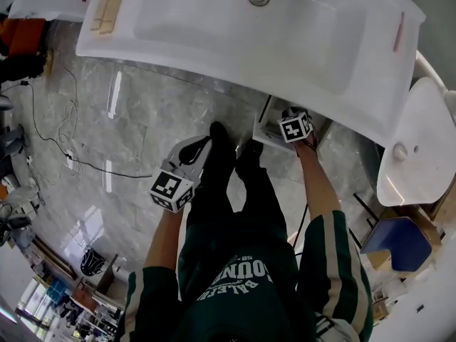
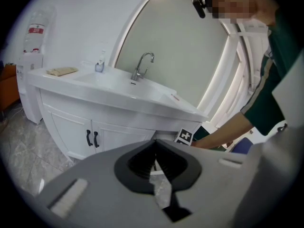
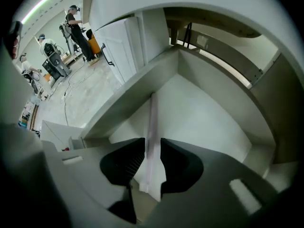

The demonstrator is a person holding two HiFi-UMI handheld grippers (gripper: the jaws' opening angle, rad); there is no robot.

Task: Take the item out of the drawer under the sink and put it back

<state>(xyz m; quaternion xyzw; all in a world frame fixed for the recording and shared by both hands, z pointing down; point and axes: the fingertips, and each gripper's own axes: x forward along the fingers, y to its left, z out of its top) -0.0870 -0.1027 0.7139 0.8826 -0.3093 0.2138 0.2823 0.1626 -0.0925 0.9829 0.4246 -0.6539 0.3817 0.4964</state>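
Note:
The white drawer (image 1: 264,126) under the sink counter (image 1: 214,55) stands pulled out. My right gripper (image 1: 294,123) reaches down into it, its tips hidden below the counter edge. In the right gripper view the right gripper (image 3: 152,148) is shut on a slim pale pink stick (image 3: 152,122), which lies lengthwise along the drawer's white floor (image 3: 209,113). My left gripper (image 1: 198,148) hangs over the marble floor, left of the person's legs and away from the drawer. In its own view the left gripper (image 2: 156,152) is shut with nothing in it, facing the cabinet.
The counter carries a basin with a tap (image 2: 142,65), a wooden piece (image 1: 108,4) and another pink stick (image 1: 399,31). Cabinet doors with black handles (image 2: 92,138) are closed. A toilet (image 1: 420,144) and a blue stool (image 1: 395,241) stand at the right. Cables (image 1: 64,148) run across the floor.

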